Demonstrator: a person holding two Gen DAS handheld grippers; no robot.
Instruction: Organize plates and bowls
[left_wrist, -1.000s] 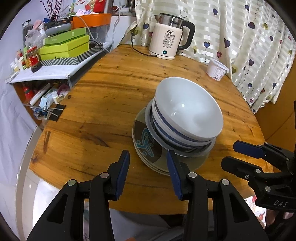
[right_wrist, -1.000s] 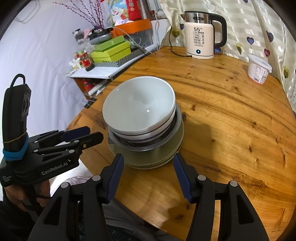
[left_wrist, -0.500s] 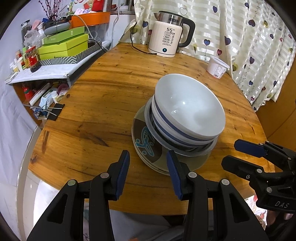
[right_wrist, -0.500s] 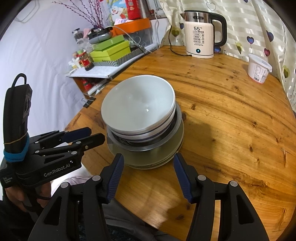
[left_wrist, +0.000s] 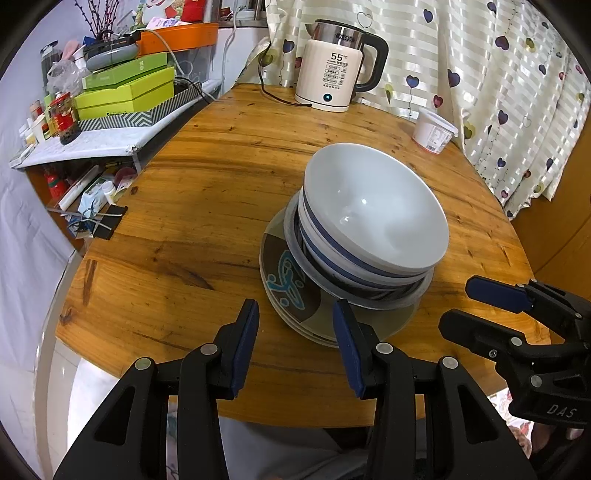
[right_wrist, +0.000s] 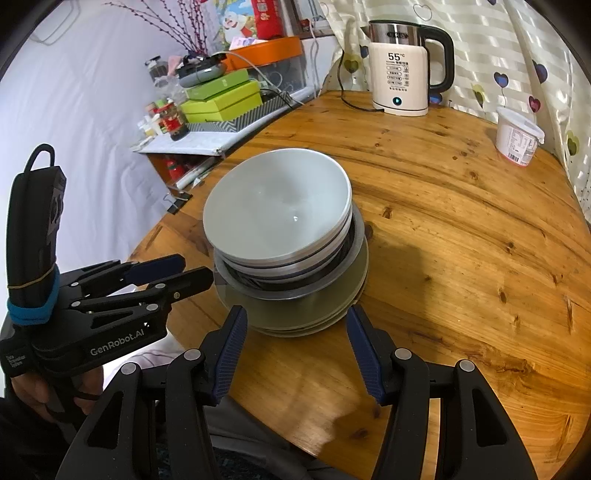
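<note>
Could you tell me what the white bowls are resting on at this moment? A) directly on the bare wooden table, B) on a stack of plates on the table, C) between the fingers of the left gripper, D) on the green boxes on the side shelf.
B: the white bowls sit nested on top of the stack of plates on the wooden table, and neither gripper touches them.

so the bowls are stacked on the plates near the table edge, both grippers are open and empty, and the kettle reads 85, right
Not quite: the kettle reads 55, not 85, as both wrist views show. The rest holds: the bowls sit stacked on the plates near the table edge, and the left gripper and right gripper are both open and empty.
</note>
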